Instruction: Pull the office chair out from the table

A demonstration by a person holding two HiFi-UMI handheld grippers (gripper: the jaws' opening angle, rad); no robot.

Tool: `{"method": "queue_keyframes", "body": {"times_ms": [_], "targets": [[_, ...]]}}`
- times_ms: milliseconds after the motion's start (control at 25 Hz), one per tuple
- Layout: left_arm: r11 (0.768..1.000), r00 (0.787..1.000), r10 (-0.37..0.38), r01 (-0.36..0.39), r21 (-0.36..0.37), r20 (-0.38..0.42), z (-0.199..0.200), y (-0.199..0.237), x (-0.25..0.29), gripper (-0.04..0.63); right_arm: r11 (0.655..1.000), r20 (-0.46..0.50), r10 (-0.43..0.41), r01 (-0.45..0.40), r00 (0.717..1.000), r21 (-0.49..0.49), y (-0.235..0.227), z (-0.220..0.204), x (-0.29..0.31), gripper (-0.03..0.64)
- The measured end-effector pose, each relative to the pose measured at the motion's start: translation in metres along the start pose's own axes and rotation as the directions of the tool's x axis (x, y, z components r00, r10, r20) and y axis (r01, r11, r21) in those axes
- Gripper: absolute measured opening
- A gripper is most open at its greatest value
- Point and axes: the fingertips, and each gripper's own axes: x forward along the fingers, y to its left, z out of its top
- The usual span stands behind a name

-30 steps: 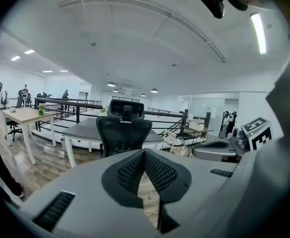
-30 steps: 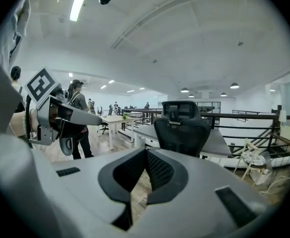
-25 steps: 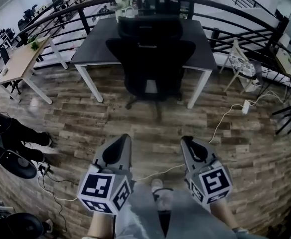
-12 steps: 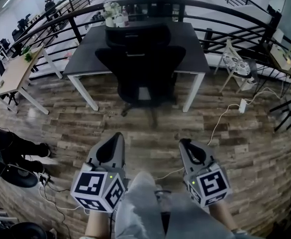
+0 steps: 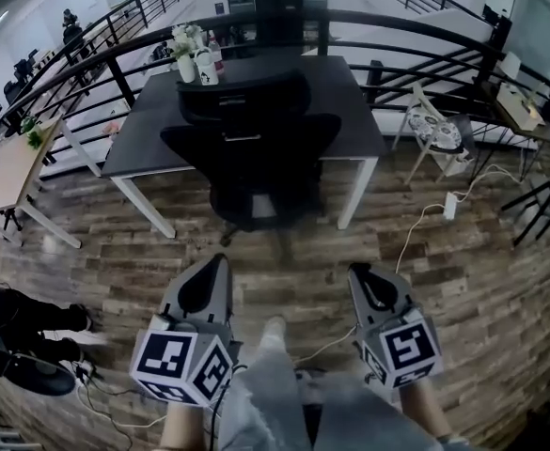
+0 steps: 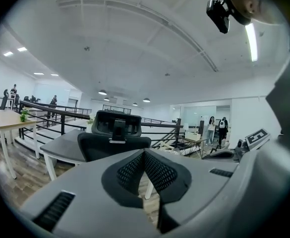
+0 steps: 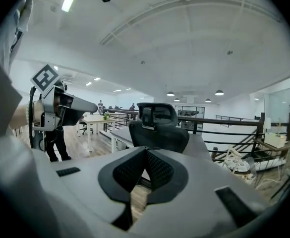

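Note:
A black office chair (image 5: 251, 148) with a headrest stands pushed under a dark grey table (image 5: 350, 92) with white legs, its back facing me. Both gripper views show the chair (image 6: 114, 139) (image 7: 158, 131) straight ahead, some way off. My left gripper (image 5: 220, 261) and right gripper (image 5: 357, 272) are held side by side low in the head view, over the wooden floor, well short of the chair. Each is shut with nothing between its pads. A trouser leg and shoe show between them.
Black railings (image 5: 96, 64) curve behind the table. White vases with flowers (image 5: 192, 56) stand on its far left corner. A light wooden desk (image 5: 2, 172) is at the left, a folding chair (image 5: 434, 130) and a white power strip (image 5: 448, 205) with cable at the right. People stand far off.
Both grippers and my view have moved forward toward the chair, which now looks larger and nearer. The jaws stayed shut.

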Motion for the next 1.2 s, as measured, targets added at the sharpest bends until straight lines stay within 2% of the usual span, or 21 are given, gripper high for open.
{"method": "queue_keyframes", "body": {"times_ms": [200,360,520,760,1040,1200], "targets": [[1.0,1.0,0.006,-0.007,0.027,0.012,0.02,0.035,0.03,0.012,1.0,0.0,-0.019,0.019,1.0,-0.006,-0.007,0.02,0.04,0.002],[0.999,0.997,0.033,-0.034,0.014,0.07,0.043,0.065,0.05,0.012,0.999,0.005,-0.041,0.041,0.999,-0.028,-0.018,0.037,0.071,0.002],[0.999,0.996,0.037,-0.038,0.022,0.077,0.052,0.089,0.072,0.012,0.997,0.0,-0.067,0.067,0.998,-0.024,-0.029,0.039,0.097,0.002],[0.993,0.995,0.047,-0.056,0.104,0.084,0.064,0.12,0.11,0.012,0.993,0.003,-0.114,0.114,0.993,-0.031,-0.048,0.048,0.136,0.002],[0.989,0.995,0.031,-0.044,0.144,0.09,0.066,0.147,0.147,0.012,0.986,0.013,-0.157,0.157,0.988,-0.05,-0.06,0.053,0.173,0.002],[0.974,0.994,0.07,-0.088,0.209,0.089,0.068,0.163,0.159,0.012,0.983,-0.002,-0.169,0.168,0.986,-0.072,-0.063,0.053,0.187,0.002]]}}
